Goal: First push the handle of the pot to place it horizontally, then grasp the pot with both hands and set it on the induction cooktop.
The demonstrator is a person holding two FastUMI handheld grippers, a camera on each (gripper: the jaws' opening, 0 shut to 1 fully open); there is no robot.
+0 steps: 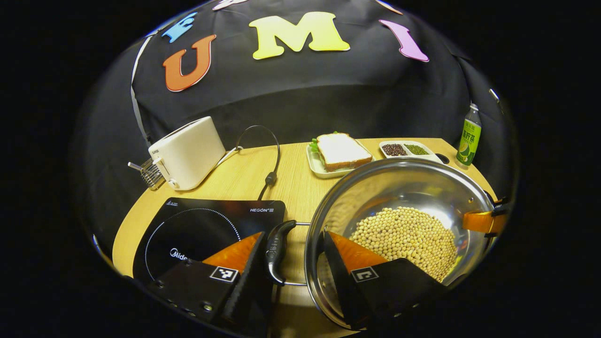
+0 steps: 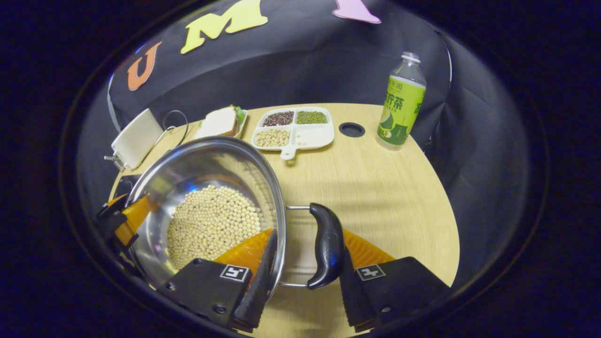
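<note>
Pot (image 1: 399,188): holds soybeans (image 1: 406,239), beside the induction cooktop (image 1: 202,230).
Left gripper (image 1: 293,263): fingers straddle the near handle (image 1: 278,251) and rim.
Right gripper (image 2: 307,263): fingers straddle the opposite handle (image 2: 326,244).
Around: toaster (image 1: 188,152), sandwich (image 1: 340,150), divided dish (image 2: 293,127), bottle (image 2: 401,103).

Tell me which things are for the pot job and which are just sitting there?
For the job: pot of beans, its handles, induction cooktop, left gripper, right gripper.

Just sitting there: toaster, sandwich, divided dish, bottle.
</note>
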